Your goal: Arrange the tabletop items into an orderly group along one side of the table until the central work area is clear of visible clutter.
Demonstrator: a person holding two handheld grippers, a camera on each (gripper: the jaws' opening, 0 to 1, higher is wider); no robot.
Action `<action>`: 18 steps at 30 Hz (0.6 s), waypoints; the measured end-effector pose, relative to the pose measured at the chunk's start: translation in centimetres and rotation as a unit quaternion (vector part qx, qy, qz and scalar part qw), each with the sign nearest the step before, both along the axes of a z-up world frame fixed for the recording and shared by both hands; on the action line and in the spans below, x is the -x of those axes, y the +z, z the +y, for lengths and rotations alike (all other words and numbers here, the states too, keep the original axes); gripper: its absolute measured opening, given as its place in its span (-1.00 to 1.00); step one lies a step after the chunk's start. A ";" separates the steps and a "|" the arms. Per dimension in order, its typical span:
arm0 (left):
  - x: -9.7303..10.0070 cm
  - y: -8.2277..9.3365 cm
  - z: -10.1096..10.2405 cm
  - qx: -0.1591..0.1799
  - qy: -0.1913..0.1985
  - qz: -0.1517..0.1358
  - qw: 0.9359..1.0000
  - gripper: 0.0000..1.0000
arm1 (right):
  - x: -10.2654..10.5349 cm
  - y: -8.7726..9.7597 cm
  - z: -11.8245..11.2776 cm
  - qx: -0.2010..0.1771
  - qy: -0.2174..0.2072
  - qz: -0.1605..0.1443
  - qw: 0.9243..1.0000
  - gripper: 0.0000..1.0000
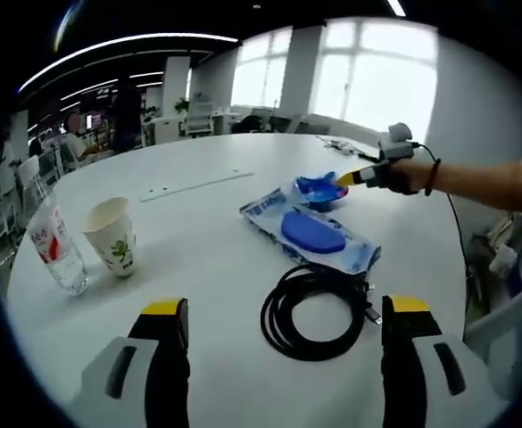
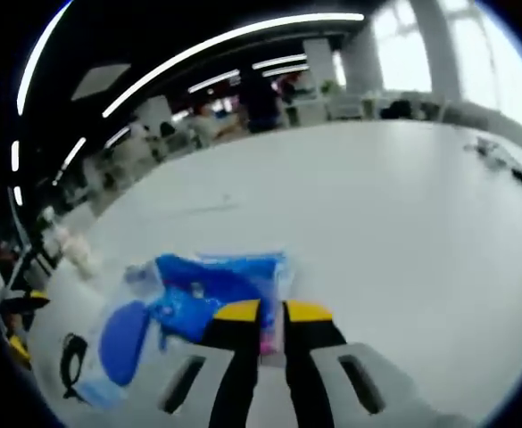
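Wipes pack [image 1: 312,232] — pinched by right gripper [image 2: 272,314]; left gripper [image 1: 283,314] fingers wide.

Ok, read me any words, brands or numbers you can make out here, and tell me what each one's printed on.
No text here can be read for certain.
Water bottle: red label with print, too small to read.
Paper cup: green leaf pattern, no legible words.
Blue wipes pack: white lettering along one edge, too blurred to read; also blurred in the right gripper view.
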State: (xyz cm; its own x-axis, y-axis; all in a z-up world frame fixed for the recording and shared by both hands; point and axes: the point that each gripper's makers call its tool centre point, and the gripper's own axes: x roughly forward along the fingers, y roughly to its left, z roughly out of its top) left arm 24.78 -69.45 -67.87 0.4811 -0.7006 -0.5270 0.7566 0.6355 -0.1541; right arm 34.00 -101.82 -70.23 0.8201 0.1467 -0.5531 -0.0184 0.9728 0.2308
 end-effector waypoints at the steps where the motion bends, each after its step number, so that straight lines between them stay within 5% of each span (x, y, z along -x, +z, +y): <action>1: 0.0 0.0 0.0 -0.001 0.000 0.001 1.000 0.76 | 0.0 0.0 0.0 0.006 0.000 0.001 1.000 -0.73; 9: -0.1 0.1 -0.1 0.000 -0.003 0.000 1.000 0.77 | 0.0 0.9 -0.4 0.008 -0.016 -0.012 1.000 -0.31; 18: -0.3 0.4 -0.2 0.004 -0.008 -0.005 1.000 0.85 | 0.4 1.7 2.0 0.027 0.025 -0.018 0.999 0.48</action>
